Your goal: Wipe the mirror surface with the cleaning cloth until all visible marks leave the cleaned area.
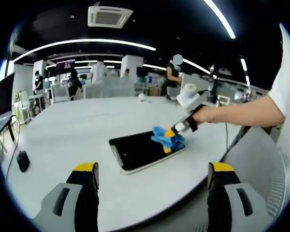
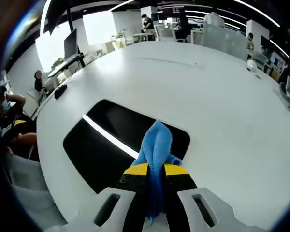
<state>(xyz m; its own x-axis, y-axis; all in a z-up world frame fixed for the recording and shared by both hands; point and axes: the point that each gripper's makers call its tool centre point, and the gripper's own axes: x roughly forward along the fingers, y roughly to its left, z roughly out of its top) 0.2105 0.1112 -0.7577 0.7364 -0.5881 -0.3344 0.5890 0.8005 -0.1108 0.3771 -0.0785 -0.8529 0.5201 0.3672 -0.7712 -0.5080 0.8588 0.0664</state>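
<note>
Mirror (image 1: 144, 150) lies flat near the tabletop (image 1: 77, 130) edge closest to us. Our right gripper (image 2: 155, 169) clenches its jaws on the blue cleaning cloth (image 2: 156, 145), pressing it to the glass for wiping. Our left gripper (image 1: 152, 170) hovers released, out of the way.

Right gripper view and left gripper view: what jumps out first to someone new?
The bright blue cleaning cloth, pinched in the right claw, pressing on the dark mirror that lies flat on the white table. In the left gripper view, the left claw hangs open and empty near the table's edge, short of the mirror.
</note>
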